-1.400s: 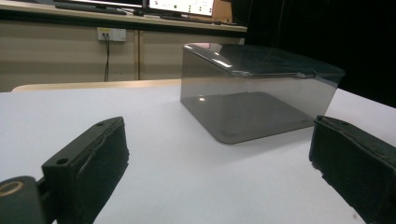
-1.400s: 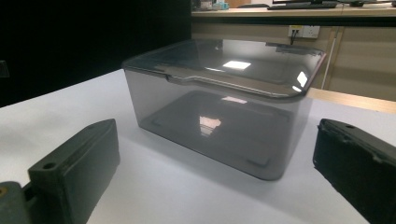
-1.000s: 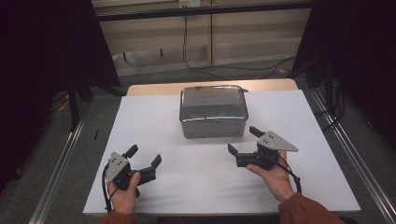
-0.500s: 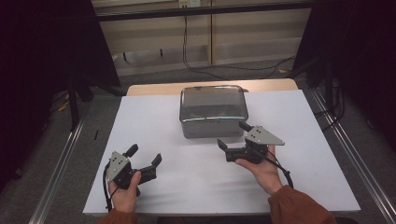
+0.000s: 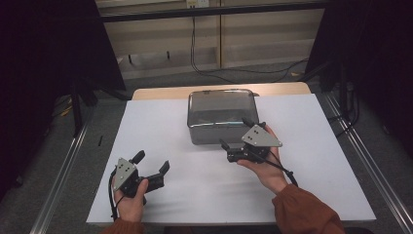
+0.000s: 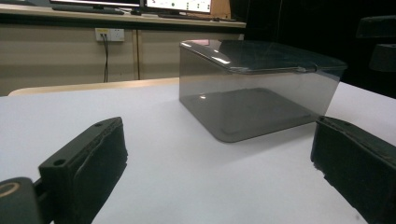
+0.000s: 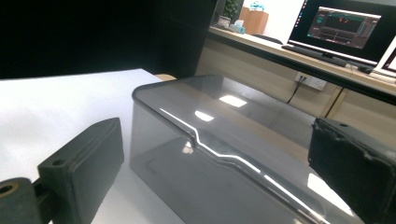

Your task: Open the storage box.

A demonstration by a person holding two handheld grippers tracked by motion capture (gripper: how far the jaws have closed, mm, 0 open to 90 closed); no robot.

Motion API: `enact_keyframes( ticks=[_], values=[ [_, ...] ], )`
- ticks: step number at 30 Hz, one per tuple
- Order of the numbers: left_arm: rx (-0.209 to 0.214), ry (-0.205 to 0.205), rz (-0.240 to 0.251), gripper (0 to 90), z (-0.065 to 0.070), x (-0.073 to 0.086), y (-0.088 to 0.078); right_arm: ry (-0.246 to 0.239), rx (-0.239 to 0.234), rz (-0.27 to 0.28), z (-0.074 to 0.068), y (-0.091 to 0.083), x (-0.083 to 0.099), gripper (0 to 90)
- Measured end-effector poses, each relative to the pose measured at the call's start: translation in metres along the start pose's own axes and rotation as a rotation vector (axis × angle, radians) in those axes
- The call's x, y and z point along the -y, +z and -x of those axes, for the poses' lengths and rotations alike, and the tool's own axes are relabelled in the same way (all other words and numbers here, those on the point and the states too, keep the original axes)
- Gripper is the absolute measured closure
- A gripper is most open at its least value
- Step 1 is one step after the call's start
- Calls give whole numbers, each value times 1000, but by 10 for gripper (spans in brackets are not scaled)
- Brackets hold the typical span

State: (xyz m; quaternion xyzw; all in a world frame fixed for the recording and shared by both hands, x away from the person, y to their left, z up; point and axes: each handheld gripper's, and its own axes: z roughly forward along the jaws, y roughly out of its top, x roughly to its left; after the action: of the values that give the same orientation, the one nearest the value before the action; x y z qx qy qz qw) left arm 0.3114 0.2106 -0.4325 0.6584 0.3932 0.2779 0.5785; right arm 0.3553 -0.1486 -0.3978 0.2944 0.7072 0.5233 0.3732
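Box point(image 5: 221, 116): smoke-grey, see-through, plain. Table point(image 5: 165, 122): white top, pale wood edge at the far side. Left hand-held gripper point(image 5: 151, 168) and right hand-held gripper point(image 5: 235, 134): black jaws, grey plates. Sleeve point(image 5: 304, 212): rust-orange.

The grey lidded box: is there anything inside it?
Through the tinted walls of the grey box only its bare floor shows, with a faint raised panel outline. The lid is on, and glare on it hides part of the interior.

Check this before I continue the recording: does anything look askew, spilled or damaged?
Nothing stands out. The smoky translucent plastic box sits square on the white table, lid on, with nothing spilled. Both grippers are open.
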Motion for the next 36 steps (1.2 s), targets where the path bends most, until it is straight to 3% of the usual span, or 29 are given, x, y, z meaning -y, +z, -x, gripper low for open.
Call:
enact_keyframes(
  ticks=[1, 3, 5, 7, 9, 11, 12, 14, 16, 20, 26, 28, 29, 30, 33, 36],
  values=[
    [0, 2, -1, 35, 0, 0, 0, -36, 5, -1, 0, 2, 0, 39],
    [-2, 11, -9, 35, -1, 0, 0, -48, 6, -7, 0, 3, -1, 50],
    [-1, 9, -8, 35, -1, 0, 0, -131, 30, -17, -1, 6, -2, 54],
    [0, 7, -7, 34, -1, 0, 0, -150, 39, -25, -2, 9, -3, 65],
    [-2, 5, -4, 34, -1, 0, 0, -222, 58, -30, -2, 12, -4, 76],
    [-7, 8, -5, 34, -1, 0, -1, -270, 45, -45, -4, 14, -5, 83],
    [-16, 8, -1, 34, 0, -1, -1, -310, 41, -50, -6, 14, -6, 90],
    [-8, 16, 1, 32, 1, -2, -2, -473, 44, -87, -12, 17, -7, 95],
    [-6, 18, -1, 32, 2, -1, -1, -493, 49, -91, -13, 18, -6, 105],
    [-10, 16, -5, 32, 1, -1, 0, -629, 73, -118, -20, 23, -2, 146],
    [-10, 6, -25, 32, -1, 0, 0, -714, 80, -143, -22, 28, 0, 206],
    [-12, 7, -27, 32, -1, 0, 0, -785, 97, -149, -23, 29, 0, 219],
    [-14, 9, -30, 32, -1, 0, 1, -864, 112, -162, -26, 29, 1, 249],
    [-18, 6, -34, 32, -1, 0, 1, -864, 112, -162, -26, 29, 1, 249],
    [-53, -12, -43, 32, -3, -1, 3, -968, 124, -176, -29, 32, 4, 290],
    [-55, -26, -41, 28, -3, -2, 4, -1000, 130, -188, -31, 35, 7, 350]
  ],
)
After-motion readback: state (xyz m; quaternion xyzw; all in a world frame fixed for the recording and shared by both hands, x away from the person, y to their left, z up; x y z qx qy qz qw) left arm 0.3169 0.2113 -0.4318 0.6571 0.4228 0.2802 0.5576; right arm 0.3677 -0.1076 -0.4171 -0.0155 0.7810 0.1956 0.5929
